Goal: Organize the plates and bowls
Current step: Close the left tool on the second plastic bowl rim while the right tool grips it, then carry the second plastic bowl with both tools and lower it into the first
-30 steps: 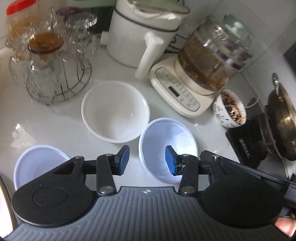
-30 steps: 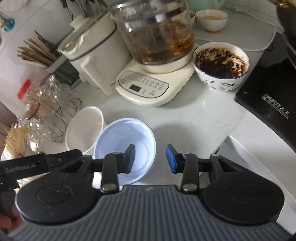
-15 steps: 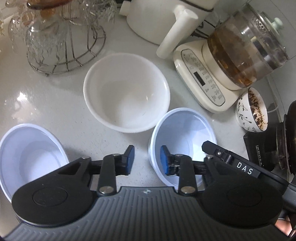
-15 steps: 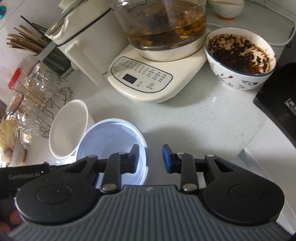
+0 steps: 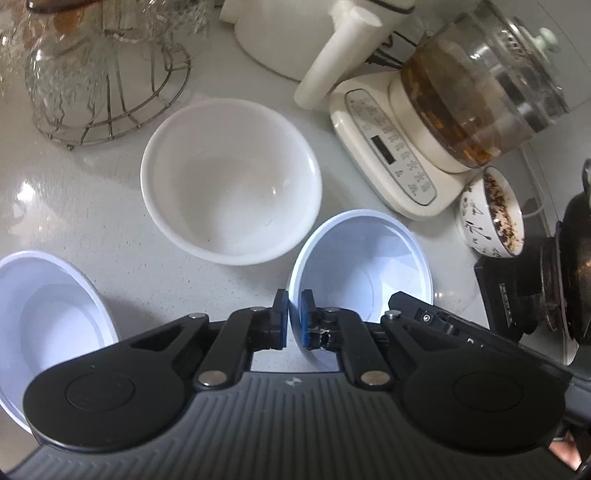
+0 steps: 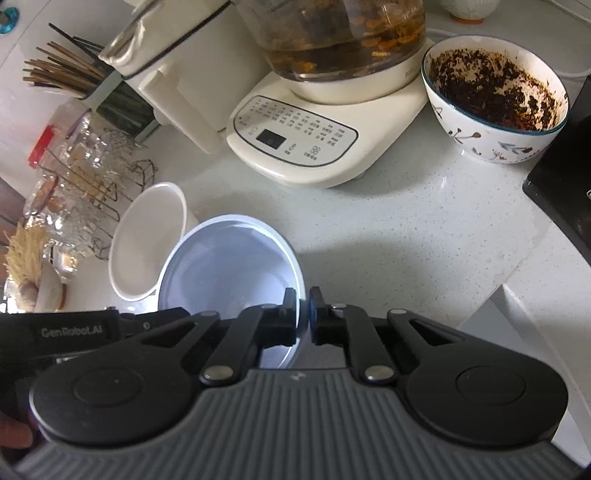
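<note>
Left view: the left gripper (image 5: 294,319) pinches the left rim of the blue bowl (image 5: 369,266) mid-counter, beside the white bowl (image 5: 231,181); another bowl (image 5: 48,317) sits apart at the counter's left. Right view: the right gripper (image 6: 303,314) is nipped on that blue bowl's (image 6: 229,266) right rim. Nothing looks stacked yet, so nesting all three remains.

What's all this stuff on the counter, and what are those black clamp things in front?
Pale blue bowl: two; one pinched on opposite rims by both tools, the other at far left.
White bowl: one, behind the held bowl.
Patterned bowl: one, white with dark residue, right of the kettle base.
Glass kettle: one, brown liquid, on a cream base.
White appliance: one, behind the white bowl.
Wire rack of glasses: one, back left.
Chopsticks: a bundle, in a holder.
Countertop: one, white, speckled.
Left tool: black, blue pads, shut on the bowl's rim.
Right tool: black, likewise shut.
</note>
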Motion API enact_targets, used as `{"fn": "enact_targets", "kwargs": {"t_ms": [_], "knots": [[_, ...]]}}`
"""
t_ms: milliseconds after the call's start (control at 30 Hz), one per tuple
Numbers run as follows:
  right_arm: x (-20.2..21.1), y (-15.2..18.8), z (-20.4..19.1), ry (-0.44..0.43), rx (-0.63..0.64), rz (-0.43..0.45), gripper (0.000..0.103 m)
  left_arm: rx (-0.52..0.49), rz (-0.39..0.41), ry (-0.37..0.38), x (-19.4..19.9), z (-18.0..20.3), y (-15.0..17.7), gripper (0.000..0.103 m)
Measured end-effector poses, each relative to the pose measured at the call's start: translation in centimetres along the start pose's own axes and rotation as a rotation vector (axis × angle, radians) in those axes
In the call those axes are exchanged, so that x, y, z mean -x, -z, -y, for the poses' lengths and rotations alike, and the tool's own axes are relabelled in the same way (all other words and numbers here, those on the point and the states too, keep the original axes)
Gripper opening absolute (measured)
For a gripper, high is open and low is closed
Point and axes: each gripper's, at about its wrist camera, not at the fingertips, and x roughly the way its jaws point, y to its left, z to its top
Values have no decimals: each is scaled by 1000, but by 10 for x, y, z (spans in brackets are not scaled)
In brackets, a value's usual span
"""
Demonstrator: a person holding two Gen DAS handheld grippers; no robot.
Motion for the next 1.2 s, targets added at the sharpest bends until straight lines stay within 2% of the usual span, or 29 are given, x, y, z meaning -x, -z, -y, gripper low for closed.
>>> {"fn": "enact_targets", "kwargs": {"t_ms": [233, 633, 933, 1100, 1200], "knots": [[26, -1, -12, -19, 18, 28, 9, -30, 34, 45, 31, 2, 1, 8], [59, -7, -72, -114, 117, 74, 12, 52, 155, 72, 107, -36, 11, 8], [59, 6, -121, -182, 225, 66, 12, 125, 238, 31, 149, -77, 31, 8], [45, 19, -143, -207, 264, 25, 13, 215, 270, 3, 160, -106, 45, 8], [34, 28, -156, -200, 300, -1, 13, 240, 272, -39, 158, -116, 51, 8]]}}
